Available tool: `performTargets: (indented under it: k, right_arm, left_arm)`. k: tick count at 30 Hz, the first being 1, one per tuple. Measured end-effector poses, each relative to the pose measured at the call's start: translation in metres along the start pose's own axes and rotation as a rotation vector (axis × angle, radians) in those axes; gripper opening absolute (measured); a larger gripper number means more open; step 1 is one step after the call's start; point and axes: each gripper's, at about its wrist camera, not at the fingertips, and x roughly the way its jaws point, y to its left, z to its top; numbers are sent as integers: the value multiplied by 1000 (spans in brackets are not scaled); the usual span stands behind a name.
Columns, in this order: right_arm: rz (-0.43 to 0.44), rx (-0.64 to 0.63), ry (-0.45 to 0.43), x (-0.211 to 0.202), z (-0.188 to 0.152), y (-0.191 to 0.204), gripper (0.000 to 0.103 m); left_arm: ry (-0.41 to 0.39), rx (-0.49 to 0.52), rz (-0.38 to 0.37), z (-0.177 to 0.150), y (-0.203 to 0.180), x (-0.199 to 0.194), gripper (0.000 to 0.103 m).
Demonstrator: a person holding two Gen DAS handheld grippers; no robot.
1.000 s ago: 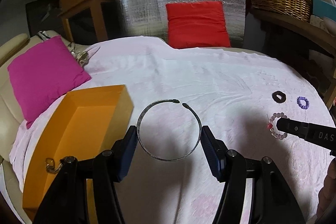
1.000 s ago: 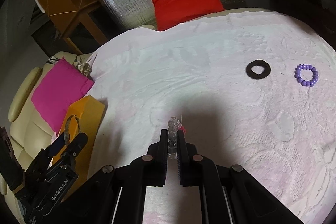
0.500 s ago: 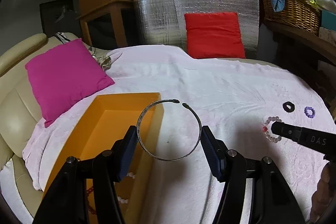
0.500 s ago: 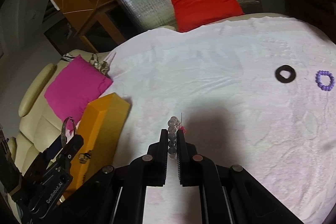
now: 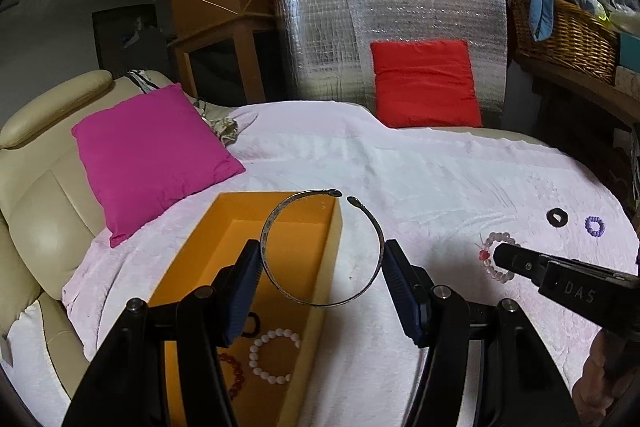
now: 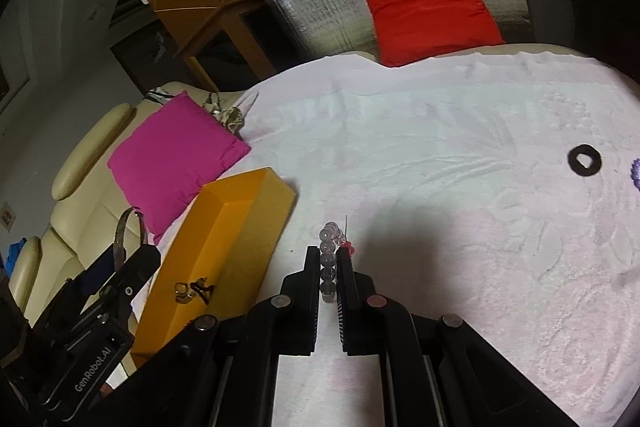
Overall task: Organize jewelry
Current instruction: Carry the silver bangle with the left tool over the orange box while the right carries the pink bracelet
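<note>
Right in the middle of the left view, a thin open metal bangle [image 5: 320, 251] sits squeezed between the left gripper [image 5: 322, 291] fingers above the orange box [image 5: 256, 227], while the right gripper [image 6: 329, 273] pinches a clear bead bracelet [image 6: 328, 259] over the pink cloth [image 6: 460, 227].

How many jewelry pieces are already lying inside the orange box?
3 show inside the orange box: a white bead bracelet, a red bead piece, and a dark ring-shaped piece. The left gripper covers part of the box, so more may be hidden.
</note>
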Motion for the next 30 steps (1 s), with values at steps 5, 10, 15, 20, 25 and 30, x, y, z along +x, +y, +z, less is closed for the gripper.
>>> performTargets:
  k: [5,10,15,20,25,30]
  right_arm:
    - [35,-18,-3,6,-2,17,9]
    - [77,-39,-3,15,-3,37,9]
    - [108,-65,9,29,-6,57,9]
    - [118,-96,21,41,-7,73,9]
    - [132,-105,15,50,7,91,9]
    - [135,-134,60,73,23,114,9]
  left_arm:
    - [-7,-8,20,2,14,0,63]
    - [-4,-37,46,1,34,5,63]
    - [0,-68,78,1,57,11,63]
    - [6,-95,105,0,79,20,63]
    - [31,-111,130,2,100,41,63]
    - [46,-106,151,7,116,65,63]
